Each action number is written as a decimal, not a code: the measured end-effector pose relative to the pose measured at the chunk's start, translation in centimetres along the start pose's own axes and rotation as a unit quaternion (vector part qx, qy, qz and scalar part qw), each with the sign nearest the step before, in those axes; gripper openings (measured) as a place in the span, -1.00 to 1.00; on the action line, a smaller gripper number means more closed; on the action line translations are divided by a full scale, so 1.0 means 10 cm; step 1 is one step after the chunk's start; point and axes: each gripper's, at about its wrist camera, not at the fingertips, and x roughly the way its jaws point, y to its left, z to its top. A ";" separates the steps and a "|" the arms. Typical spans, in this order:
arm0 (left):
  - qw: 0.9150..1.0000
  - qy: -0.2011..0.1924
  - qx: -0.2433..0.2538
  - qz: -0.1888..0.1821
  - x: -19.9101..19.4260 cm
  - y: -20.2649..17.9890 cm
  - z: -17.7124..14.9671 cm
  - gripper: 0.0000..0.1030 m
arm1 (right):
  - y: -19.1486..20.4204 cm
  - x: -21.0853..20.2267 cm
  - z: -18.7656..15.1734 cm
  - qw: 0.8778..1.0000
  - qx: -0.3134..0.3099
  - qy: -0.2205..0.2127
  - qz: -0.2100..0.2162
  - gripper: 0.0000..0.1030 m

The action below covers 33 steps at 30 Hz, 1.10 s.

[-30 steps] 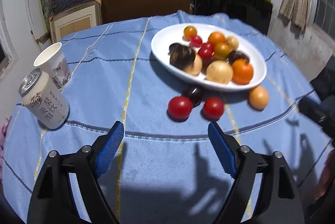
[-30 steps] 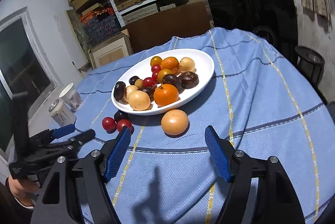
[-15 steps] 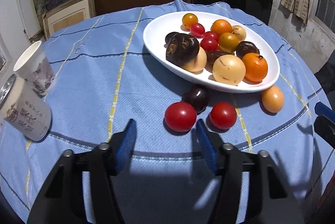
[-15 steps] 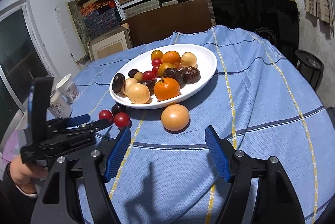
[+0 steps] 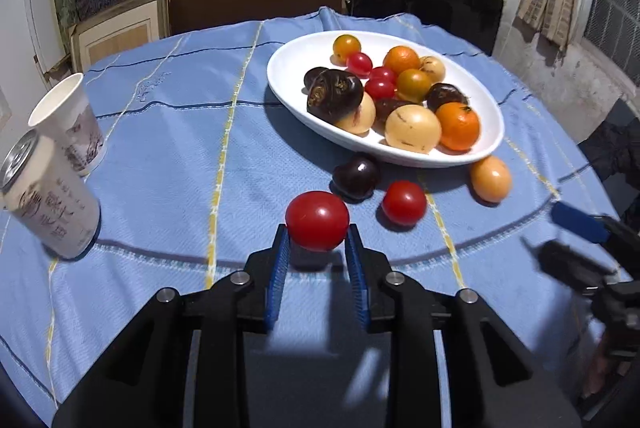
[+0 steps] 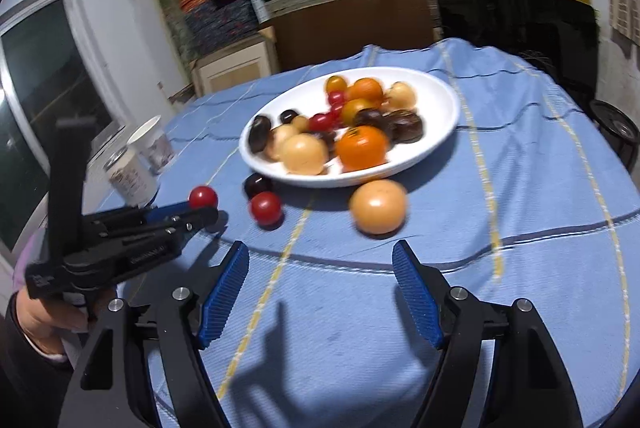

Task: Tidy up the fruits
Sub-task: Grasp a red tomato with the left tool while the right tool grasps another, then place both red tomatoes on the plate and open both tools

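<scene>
Since the earlier frame the left gripper has just closed onto the red tomato. The right gripper stays apart, empty. Most fruit fills the plate; three strays wait at its 6 o'clock.

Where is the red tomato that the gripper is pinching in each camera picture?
Left wrist view: red tomato sits low at centre, between the left gripper's blue pads.
Right wrist view: it is at middle left, at that gripper's tip.
Shared landmark: the white plate of fruit.
</scene>
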 end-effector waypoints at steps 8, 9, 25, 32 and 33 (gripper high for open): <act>0.999 -0.019 -0.029 -0.021 -0.23 0.31 -0.03 -0.46 | 0.43 0.43 0.14 0.997 -0.051 0.052 -0.025 0.46; 0.999 -0.022 -0.030 -0.018 -0.25 0.34 -0.02 -0.46 | 0.44 0.48 0.15 0.997 -0.048 0.058 -0.024 0.46; 0.999 -0.021 -0.043 -0.008 -0.20 0.45 -0.04 -0.46 | 0.68 0.98 0.33 0.993 -0.060 0.083 -0.054 -0.43; 0.999 -0.018 -0.033 -0.006 -0.16 0.37 -0.07 -0.47 | 0.55 0.61 0.26 0.998 -0.011 0.058 0.001 -0.43; 0.999 -0.018 -0.029 -0.007 -0.15 0.35 -0.07 -0.46 | 0.53 0.53 0.25 0.999 -0.010 0.052 0.004 -0.43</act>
